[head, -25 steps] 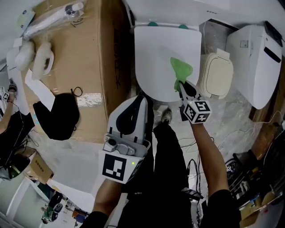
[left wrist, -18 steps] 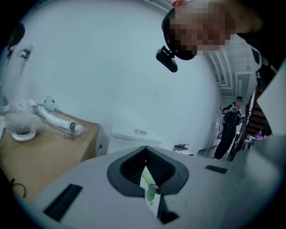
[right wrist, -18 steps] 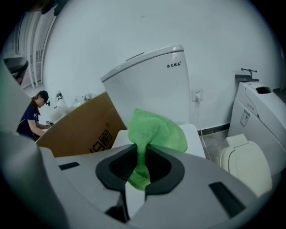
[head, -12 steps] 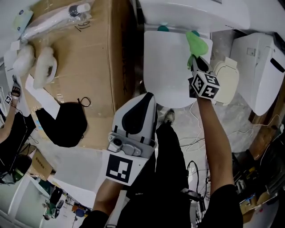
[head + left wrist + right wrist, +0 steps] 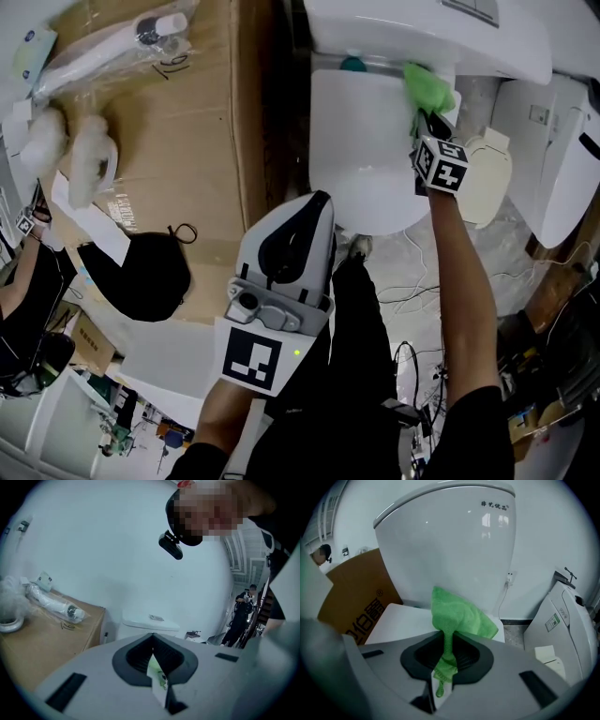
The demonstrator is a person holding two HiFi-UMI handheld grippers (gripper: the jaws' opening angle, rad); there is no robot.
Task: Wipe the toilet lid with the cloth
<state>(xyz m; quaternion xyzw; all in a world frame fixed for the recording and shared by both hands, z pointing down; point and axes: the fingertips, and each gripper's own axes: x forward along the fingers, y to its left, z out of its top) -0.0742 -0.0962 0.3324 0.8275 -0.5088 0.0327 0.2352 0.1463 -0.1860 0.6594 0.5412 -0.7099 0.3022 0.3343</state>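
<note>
The white toilet lid [image 5: 361, 155] lies closed below the tank [image 5: 422, 33]. A green cloth [image 5: 428, 87] rests on the lid's far right corner, right against the tank. My right gripper [image 5: 425, 116] is shut on the cloth, its marker cube just behind. In the right gripper view the cloth [image 5: 461, 616] bunches out from the right gripper [image 5: 446, 651] over the lid [image 5: 396, 620], with the tank [image 5: 450, 541] rising behind it. My left gripper [image 5: 312, 204] hovers near the lid's front edge, shut and holding nothing; the left gripper [image 5: 152, 658] points toward the tank [image 5: 150, 620].
A large cardboard box [image 5: 169, 122] stands left of the toilet, with a wrapped part [image 5: 103, 52] on it. A black bag [image 5: 141, 277] lies at its front. A cream seat lid [image 5: 487, 173] and another white unit [image 5: 562, 159] crowd the right. Cables [image 5: 422, 281] trail on the floor.
My right gripper has carried the cloth from the middle right of the lid up to its far right corner by the tank. The left gripper has hardly moved.
</note>
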